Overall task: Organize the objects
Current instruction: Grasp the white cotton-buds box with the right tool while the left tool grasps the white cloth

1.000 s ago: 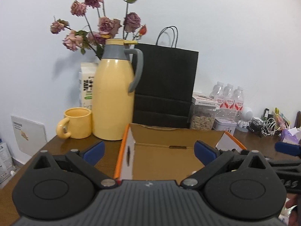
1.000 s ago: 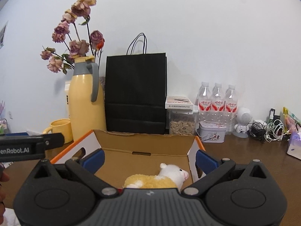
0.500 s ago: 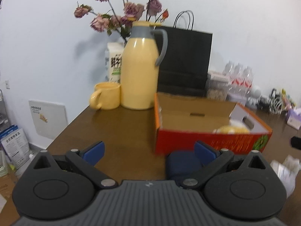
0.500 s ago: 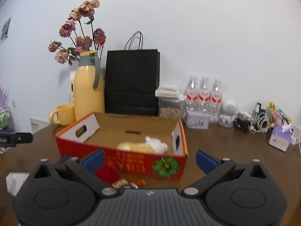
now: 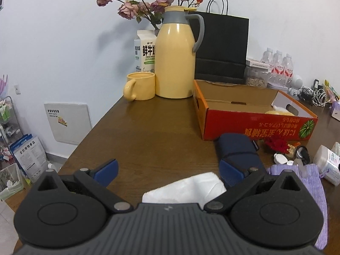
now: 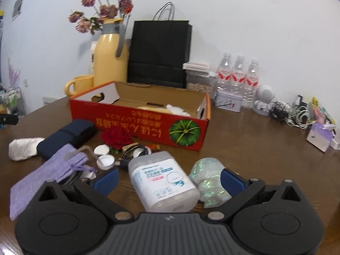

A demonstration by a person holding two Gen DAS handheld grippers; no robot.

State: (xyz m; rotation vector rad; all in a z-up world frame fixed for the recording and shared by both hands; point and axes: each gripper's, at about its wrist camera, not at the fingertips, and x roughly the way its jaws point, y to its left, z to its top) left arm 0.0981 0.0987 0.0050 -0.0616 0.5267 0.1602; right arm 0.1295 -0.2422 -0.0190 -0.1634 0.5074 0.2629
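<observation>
A brown table [image 5: 153,131] stands against a white wall [image 5: 63,42], its far edge lined with a jug [image 5: 175,57], bag [image 6: 159,53] and bottles [image 6: 239,74]. The box [image 6: 148,123] sits mid-table, clutter along its near side. Both the left gripper [image 5: 167,170] and right gripper [image 6: 169,178] hover with jaws spread, empty.

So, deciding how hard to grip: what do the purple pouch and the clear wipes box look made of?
The purple pouch looks like soft knitted or woven fabric, matte, with a drawstring. The clear wipes box looks like rigid translucent plastic, glossy, with a printed label. Both grippers are open.
</observation>
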